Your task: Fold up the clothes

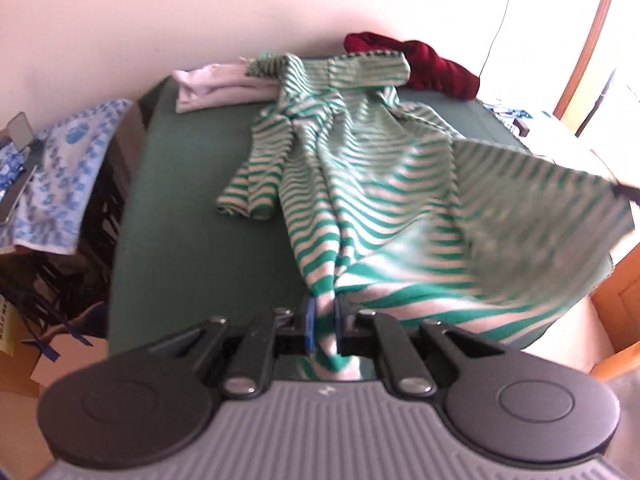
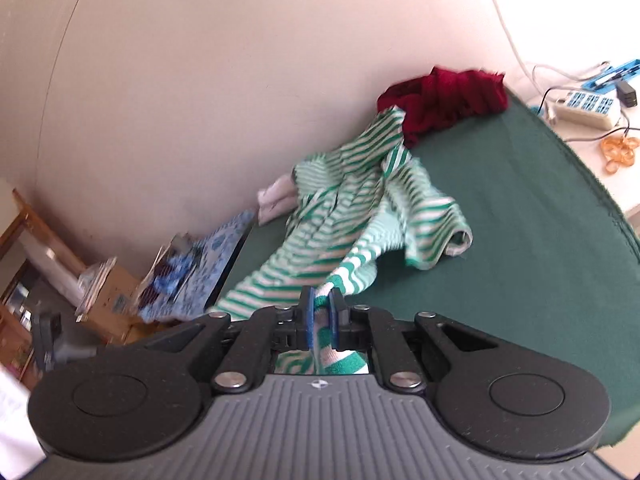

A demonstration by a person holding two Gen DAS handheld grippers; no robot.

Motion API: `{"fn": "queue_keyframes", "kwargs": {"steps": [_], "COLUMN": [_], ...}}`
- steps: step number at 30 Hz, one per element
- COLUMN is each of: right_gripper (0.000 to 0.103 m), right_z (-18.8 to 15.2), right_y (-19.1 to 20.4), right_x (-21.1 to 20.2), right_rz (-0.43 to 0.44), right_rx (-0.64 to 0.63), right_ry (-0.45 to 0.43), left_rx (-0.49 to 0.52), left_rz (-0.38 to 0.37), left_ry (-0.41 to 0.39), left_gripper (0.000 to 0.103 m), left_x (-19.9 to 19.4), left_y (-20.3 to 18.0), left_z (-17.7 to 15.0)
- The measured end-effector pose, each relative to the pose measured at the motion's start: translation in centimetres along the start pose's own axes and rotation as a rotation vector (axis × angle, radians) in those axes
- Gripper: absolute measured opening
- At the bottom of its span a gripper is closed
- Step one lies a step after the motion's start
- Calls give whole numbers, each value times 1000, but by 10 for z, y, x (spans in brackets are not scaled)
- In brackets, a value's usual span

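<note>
A green-and-white striped garment [image 1: 360, 184] lies crumpled across the dark green table [image 1: 180, 208], its near hem lifted off the cloth. My left gripper [image 1: 325, 320] is shut on a bunched corner of that hem, with fabric squeezed between the blue pads. In the right wrist view the same striped garment [image 2: 344, 216] trails away toward the wall. My right gripper [image 2: 322, 312] is shut on another corner of it, striped cloth pinched between its blue pads. The far tip of the right gripper [image 1: 626, 192] shows at the left view's right edge, holding the stretched hem.
A dark red garment [image 2: 444, 100] is heaped at the table's far corner, and a pale folded cloth [image 1: 216, 84] lies by the wall. A blue-patterned cloth [image 1: 68, 168] covers a black crate left of the table. A power strip [image 2: 588, 110] and cables sit on the white surface beyond.
</note>
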State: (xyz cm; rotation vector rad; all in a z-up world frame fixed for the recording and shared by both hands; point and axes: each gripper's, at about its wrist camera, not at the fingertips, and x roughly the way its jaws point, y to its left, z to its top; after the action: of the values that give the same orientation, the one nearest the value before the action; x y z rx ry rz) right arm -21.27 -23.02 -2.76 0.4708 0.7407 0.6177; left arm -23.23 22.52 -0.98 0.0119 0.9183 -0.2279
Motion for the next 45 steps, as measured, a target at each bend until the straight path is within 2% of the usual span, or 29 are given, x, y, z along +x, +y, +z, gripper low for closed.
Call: {"fn": "queue_keyframes", "kwargs": {"steps": [2, 5, 6, 8, 9, 10, 11, 12, 13, 14, 16, 18, 20, 21, 22, 25, 28, 30, 31, 32, 33, 34, 37, 40, 41, 43, 45], "right_gripper": [8, 8, 8, 10, 11, 13, 17, 23, 36, 43, 45, 46, 45, 45, 45, 45, 44, 26, 12, 10, 10, 10, 9, 9, 9, 0, 0], "right_z": [-10, -31, -38, -51, -54, -52, -45, -33, -20, -6, 16, 32, 44, 50, 56, 65, 63, 67, 70, 73, 78, 86, 121, 161, 172, 187, 198], "right_y": [2, -16, -22, -40, -45, -47, -48, -48, -48, -48, -47, -47, -57, -62, -69, -87, -88, -87, -85, -84, -83, -83, -86, -100, -109, -127, -146], "right_x": [2, 30, 40, 58, 63, 64, 60, 55, 50, 50, 63, 95, 132, 148, 161, 189, 208, 210, 210, 210, 208, 203, 185, 175, 176, 186, 199], "right_rz": [-51, -205, -260, -355, -374, -381, -383, -382, -379, -376, -389, -447, -506, -542, -566, -555, -600, -628, -638, -649, -661, -678, -746, -828, -852, -926, -1016], "right_rx": [-43, -56, -61, -48, -32, -24, -21, -17, -10, -13, -52, -94, -122, -106, -72, 42, 88, 74, 62, 50, 38, 24, -38, -87, -102, -141, -202], "right_ry": [81, 237, 293, 438, 489, 501, 471, 412, 344, 270, 165, 144, 136, 133, 127, 89, 90, 79, 72, 65, 55, 36, -60, -142, -154, -157, -163], "left_rx": [2, 25, 29, 36, 52, 68, 83, 93, 106, 114, 116, 108, 99, 82, 75, 30, 6, 35, 58, 89, 110, 121, 183, 248, 260, 257, 241], "left_rz": [2, 48, 58, 64, 67, 69, 71, 69, 81, 107, 160, 206, 255, 300, 328, 338, 333, 322, 318, 316, 305, 293, 357, 482, 501, 529, 559], "left_ry": [27, 164, 213, 290, 310, 301, 292, 285, 283, 272, 235, 181, 129, 116, 100, 82, 91, 91, 86, 76, 83, 100, 110, 122, 117, 119, 128], "left_gripper": [6, 6, 3, 1, 2, 4, 7, 16, 22, 21, 20, 21, 41, 58, 61, 55, 53, 50, 42, 38, 29, 15, 0, 0, 0, 0, 0], "left_x": [3, 38, 50, 64, 65, 58, 51, 42, 34, 27, 18, 23, 29, 40, 53, 100, 144, 167, 176, 184, 194, 202, 223, 239, 242, 245, 247], "left_y": [6, 8, 8, 12, 13, 14, 15, 21, 26, 32, 47, 56, 64, 68, 72, 86, 97, 97, 95, 90, 88, 86, 74, 64, 62, 62, 63], "left_z": [-8, -33, -43, -64, -69, -72, -75, -76, -75, -71, -52, -22, 9, 23, 35, 64, 85, 93, 95, 95, 99, 102, 106, 108, 108, 110, 113]}}
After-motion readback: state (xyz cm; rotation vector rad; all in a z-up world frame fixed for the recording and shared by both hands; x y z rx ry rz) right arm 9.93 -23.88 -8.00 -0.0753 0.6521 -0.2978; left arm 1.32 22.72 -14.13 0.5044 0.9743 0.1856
